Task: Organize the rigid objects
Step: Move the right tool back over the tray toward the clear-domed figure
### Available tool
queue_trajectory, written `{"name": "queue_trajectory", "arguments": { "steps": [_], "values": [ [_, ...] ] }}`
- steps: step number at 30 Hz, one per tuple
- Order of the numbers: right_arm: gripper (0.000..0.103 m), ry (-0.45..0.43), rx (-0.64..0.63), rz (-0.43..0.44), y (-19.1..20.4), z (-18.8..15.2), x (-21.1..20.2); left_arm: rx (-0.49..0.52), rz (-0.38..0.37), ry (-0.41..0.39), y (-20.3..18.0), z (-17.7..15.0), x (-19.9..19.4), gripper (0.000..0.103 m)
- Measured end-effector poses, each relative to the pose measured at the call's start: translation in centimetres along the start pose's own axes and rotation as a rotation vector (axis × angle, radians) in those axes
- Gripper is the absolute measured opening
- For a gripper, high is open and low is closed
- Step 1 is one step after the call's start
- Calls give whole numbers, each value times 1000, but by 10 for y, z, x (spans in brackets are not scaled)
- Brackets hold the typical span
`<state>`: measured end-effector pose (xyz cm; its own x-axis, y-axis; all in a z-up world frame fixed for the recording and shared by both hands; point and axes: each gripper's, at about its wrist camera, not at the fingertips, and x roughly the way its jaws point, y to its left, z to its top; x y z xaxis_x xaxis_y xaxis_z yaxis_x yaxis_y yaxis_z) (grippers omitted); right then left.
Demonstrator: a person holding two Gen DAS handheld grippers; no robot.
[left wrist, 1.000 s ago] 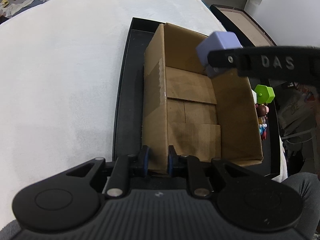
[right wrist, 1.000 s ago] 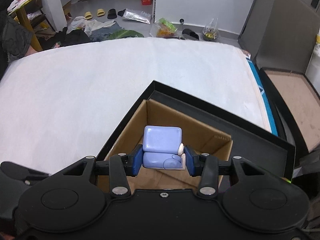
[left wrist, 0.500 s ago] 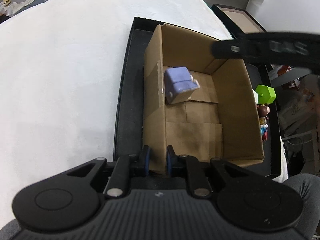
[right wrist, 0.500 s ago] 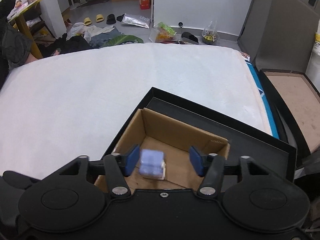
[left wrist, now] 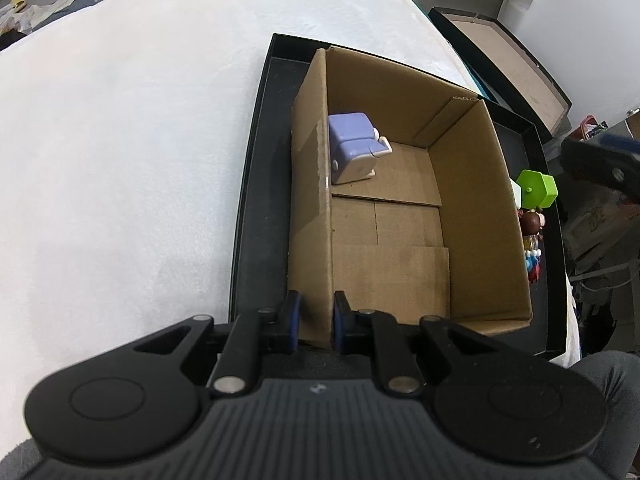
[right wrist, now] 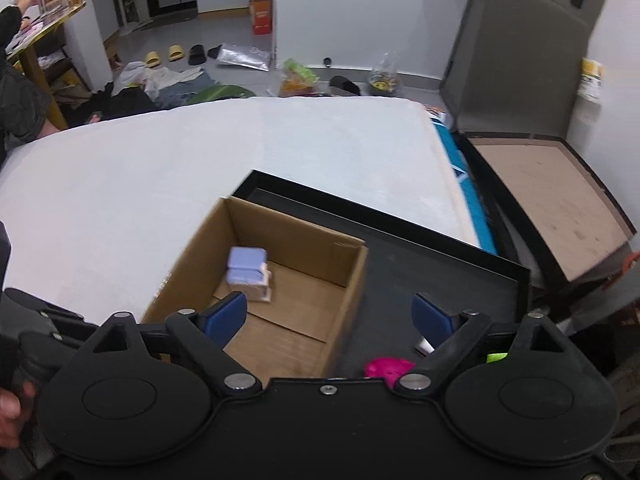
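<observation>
The purple block (left wrist: 352, 148) is laid lengthwise along the box (left wrist: 472, 208) wall pinched by the left gripper (left wrist: 314, 320), while the empty right gripper (right wrist: 328, 316) is opening wide.

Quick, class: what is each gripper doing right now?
Left gripper: shut on the brown cardboard box wall.
Right gripper: jaws opening, nothing between them.

Beside the brown cardboard box (left wrist: 400, 216), a lime-green hexagonal toy (left wrist: 537, 189) and small figurines (left wrist: 532, 246) are half hidden behind its right wall, too small to identify. Right gripper (left wrist: 600, 160) blurred, cut off at frame edge. Right-wrist view: pink object (right wrist: 387, 367) mostly hidden behind the gripper body.
</observation>
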<state>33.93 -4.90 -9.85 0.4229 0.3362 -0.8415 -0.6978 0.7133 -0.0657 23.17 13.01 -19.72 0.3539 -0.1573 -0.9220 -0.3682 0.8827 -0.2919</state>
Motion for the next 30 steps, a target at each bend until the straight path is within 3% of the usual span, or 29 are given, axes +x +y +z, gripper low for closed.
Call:
{"name": "queue_trajectory", "arguments": {
  "steps": [11, 24, 30],
  "values": [
    [96, 7, 79, -45, -41, -31, -7, 12, 27, -7, -6, -1, -1, 16],
    [97, 92, 238, -66, -95, -63, 8, -8, 44, 5, -6, 2, 2, 16],
    [97, 140, 240, -79, -109, -78, 24, -7, 61, 0, -8, 2, 2, 16]
  ]
}}
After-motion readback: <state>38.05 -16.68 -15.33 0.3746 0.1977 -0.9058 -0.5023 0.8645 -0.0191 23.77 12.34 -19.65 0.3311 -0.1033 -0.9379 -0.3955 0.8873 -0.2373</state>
